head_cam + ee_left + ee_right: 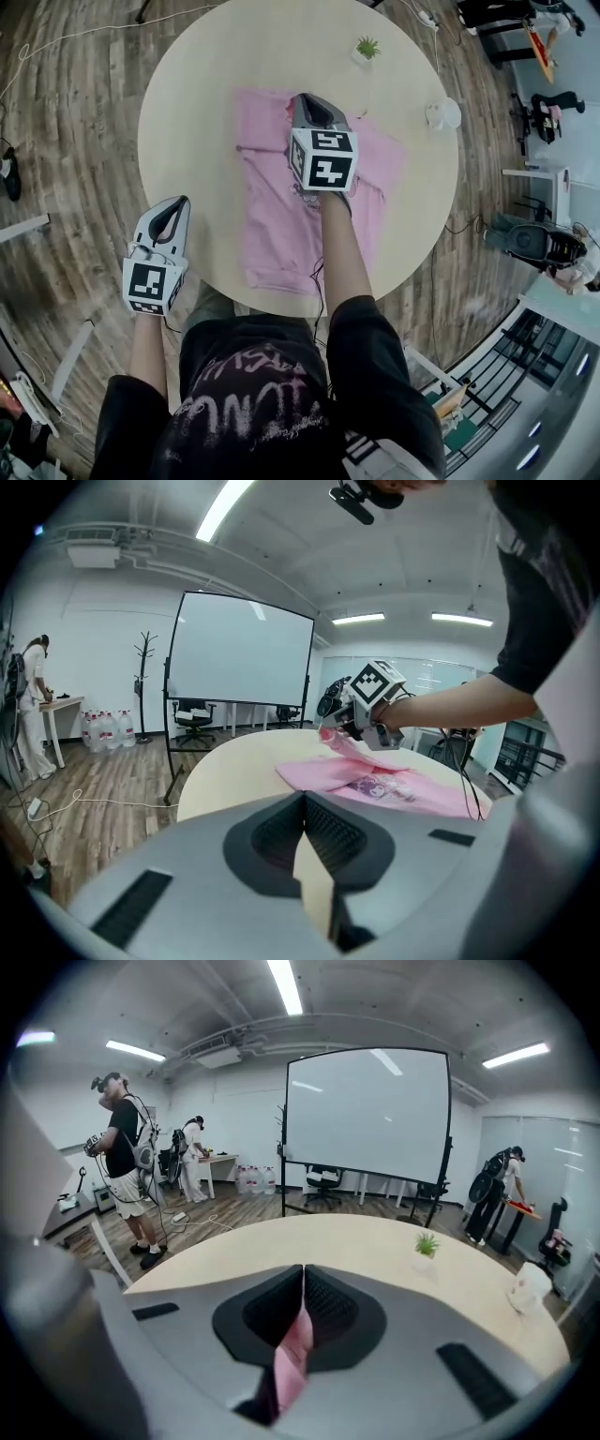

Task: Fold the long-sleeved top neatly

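A pink long-sleeved top lies spread on the round wooden table, with a printed figure on its front. My right gripper hovers over the top's far middle part and is shut on a fold of pink fabric, which hangs between its jaws. From the left gripper view, the right gripper holds that fabric lifted a little above the garment. My left gripper is off the table's near left edge, shut and empty, pointing toward the table.
A small potted plant stands at the table's far side and a white rounded object near its right edge. A projection screen on a stand and other people are beyond the table. Cables lie on the wooden floor.
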Demonstrator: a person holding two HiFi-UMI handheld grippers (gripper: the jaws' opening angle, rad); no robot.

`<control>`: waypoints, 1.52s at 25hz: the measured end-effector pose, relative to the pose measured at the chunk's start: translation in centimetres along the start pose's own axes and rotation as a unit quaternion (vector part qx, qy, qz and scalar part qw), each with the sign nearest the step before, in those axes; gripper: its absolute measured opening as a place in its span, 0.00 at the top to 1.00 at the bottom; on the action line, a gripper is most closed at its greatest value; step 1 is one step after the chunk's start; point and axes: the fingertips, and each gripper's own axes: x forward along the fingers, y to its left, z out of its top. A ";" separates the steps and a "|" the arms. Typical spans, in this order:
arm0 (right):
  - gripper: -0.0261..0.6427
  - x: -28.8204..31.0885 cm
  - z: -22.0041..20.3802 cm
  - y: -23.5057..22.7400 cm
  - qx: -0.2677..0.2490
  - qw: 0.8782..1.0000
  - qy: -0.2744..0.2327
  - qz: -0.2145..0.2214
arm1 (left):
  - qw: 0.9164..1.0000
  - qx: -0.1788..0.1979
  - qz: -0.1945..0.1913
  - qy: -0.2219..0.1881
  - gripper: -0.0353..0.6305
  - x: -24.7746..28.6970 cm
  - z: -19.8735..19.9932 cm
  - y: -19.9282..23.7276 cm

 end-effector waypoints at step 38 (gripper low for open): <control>0.95 -18.8 -8.5 -10.3 0.025 0.995 -0.056 -0.073 | 0.987 0.102 -0.126 0.015 0.93 3.3 1.0 -14.8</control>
